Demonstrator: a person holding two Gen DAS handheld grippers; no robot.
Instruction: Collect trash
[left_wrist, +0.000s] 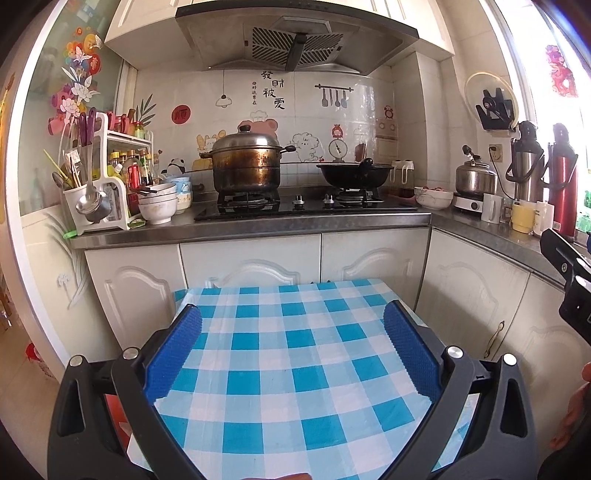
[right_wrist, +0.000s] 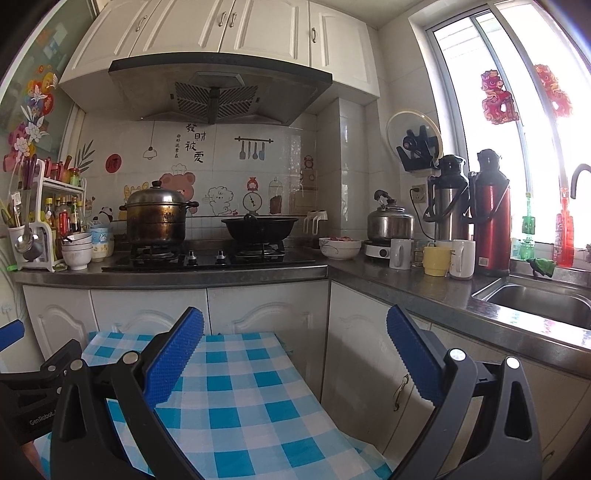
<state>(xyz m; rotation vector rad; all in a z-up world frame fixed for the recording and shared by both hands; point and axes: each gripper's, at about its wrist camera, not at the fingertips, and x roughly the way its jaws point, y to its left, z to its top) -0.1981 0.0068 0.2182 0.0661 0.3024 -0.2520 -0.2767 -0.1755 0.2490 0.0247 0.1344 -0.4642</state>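
Note:
My left gripper (left_wrist: 293, 325) is open and empty, held above a small table with a blue-and-white checked cloth (left_wrist: 295, 369). My right gripper (right_wrist: 295, 328) is open and empty too, over the right part of the same cloth (right_wrist: 240, 398). The left gripper's body shows at the left edge of the right wrist view (right_wrist: 33, 387), and the right gripper's body at the right edge of the left wrist view (left_wrist: 572, 280). No trash shows on the cloth or elsewhere in either view.
A steel counter (right_wrist: 170, 275) runs behind the table with a gas stove, a steamer pot (left_wrist: 245, 162), a black wok (left_wrist: 354, 173), stacked bowls (left_wrist: 159, 205) and a utensil rack (left_wrist: 94, 192). At right stand cups (right_wrist: 436, 260), thermoses (right_wrist: 491, 218) and a sink (right_wrist: 535, 299).

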